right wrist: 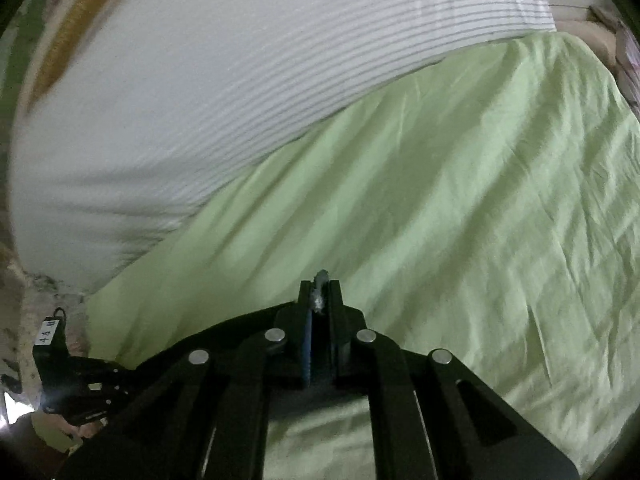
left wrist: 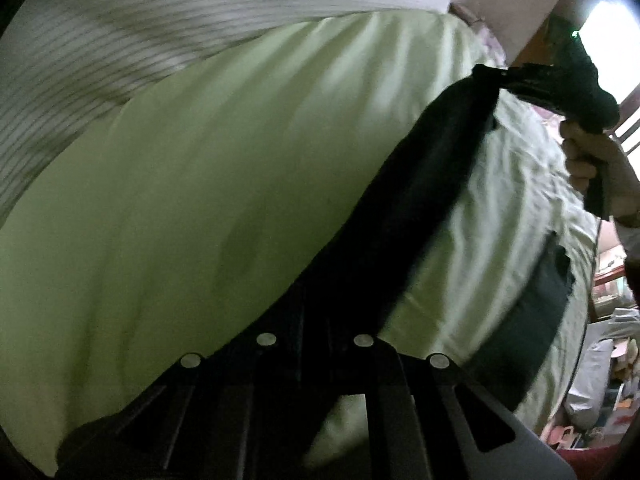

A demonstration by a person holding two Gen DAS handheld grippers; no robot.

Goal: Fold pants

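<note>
One pair of dark pants (left wrist: 432,184) hangs taut over one bed with a green sheet (left wrist: 200,200), running from the left gripper (left wrist: 316,344) near the camera up to the right gripper (left wrist: 520,80) at far right. Both jaws are closed, each pinching the pants. One striped cover (right wrist: 240,80) lies far left. One hand (left wrist: 592,160) grips the right handle.

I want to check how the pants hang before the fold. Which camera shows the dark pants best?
The left wrist view: the dark pants stretch in a long band over the green sheet up to the right tongs, shut on them. The right wrist view shows only a grey scrap pinched between its own tongs.
</note>
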